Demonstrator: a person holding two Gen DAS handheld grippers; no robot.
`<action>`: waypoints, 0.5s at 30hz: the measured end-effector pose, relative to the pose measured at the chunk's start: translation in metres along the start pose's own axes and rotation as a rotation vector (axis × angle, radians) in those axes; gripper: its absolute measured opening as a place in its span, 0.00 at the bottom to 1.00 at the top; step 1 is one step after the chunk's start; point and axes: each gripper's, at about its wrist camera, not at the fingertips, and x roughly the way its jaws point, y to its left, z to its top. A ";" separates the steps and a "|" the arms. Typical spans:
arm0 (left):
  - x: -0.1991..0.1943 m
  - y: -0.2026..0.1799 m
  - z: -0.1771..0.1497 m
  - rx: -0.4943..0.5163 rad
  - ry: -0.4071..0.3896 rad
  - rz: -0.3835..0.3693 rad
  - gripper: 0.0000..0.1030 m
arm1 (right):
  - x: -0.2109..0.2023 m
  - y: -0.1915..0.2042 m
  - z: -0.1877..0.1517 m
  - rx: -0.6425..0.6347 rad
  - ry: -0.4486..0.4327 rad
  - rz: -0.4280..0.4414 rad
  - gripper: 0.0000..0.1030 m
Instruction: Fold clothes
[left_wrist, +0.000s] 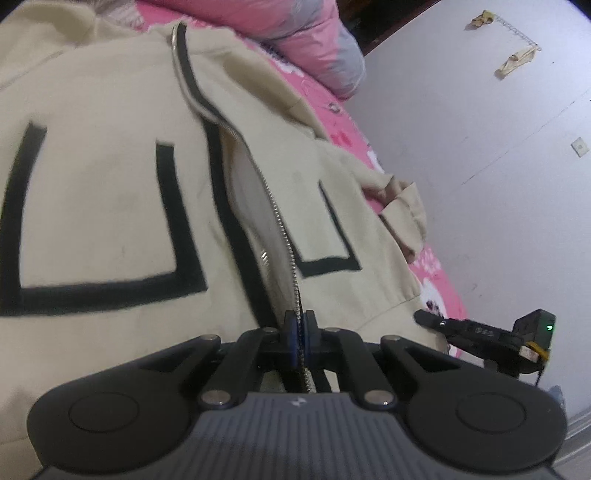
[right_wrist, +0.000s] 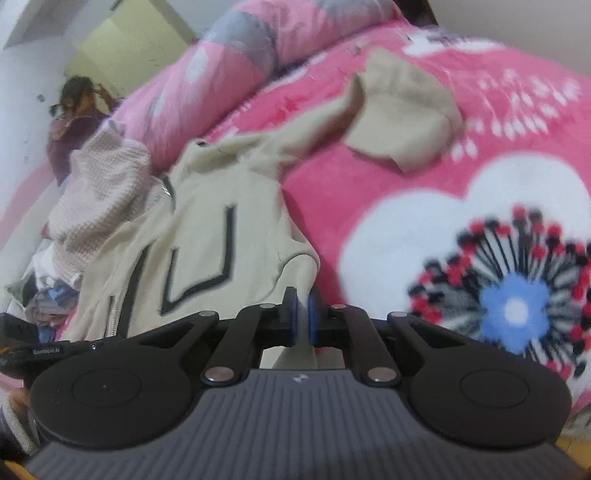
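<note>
Cream fleece sits pinched in both grippers at the near hem of the cream zip-up jacket with black outlined pockets (left_wrist: 110, 206), which lies spread on the pink plush blanket with a heart and flower print (right_wrist: 424, 229).

The left gripper (left_wrist: 300, 328) has its blue pads pressed together on the jacket's silver zipper edge (left_wrist: 284, 229), right at the open front. The right gripper (right_wrist: 302, 314) has its pads closed on the hem corner at the jacket's right side, just beside the bare blanket.

From both sets of jaws the jacket runs straight away, its long axis following the zipper up to the collar at the far end. One beige sleeve (right_wrist: 399, 122) trails out further off to the right, well apart from either grip.

Both hands seem equally near, holding the same bottom edge, so the fold would likely carry hem towards collar.

Beyond lie a pale pink waffle-knit garment (right_wrist: 99, 199) and a pink and grey quilt (right_wrist: 229, 74).
</note>
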 end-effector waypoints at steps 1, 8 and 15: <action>0.001 0.002 -0.001 -0.010 0.000 -0.006 0.03 | 0.000 0.000 -0.002 -0.002 -0.002 -0.011 0.07; 0.006 0.008 0.001 -0.024 0.016 -0.025 0.04 | -0.049 0.076 -0.025 -0.399 -0.187 0.025 0.15; 0.011 0.011 0.004 -0.032 0.027 -0.035 0.04 | 0.003 0.162 -0.074 -0.748 0.099 0.296 0.23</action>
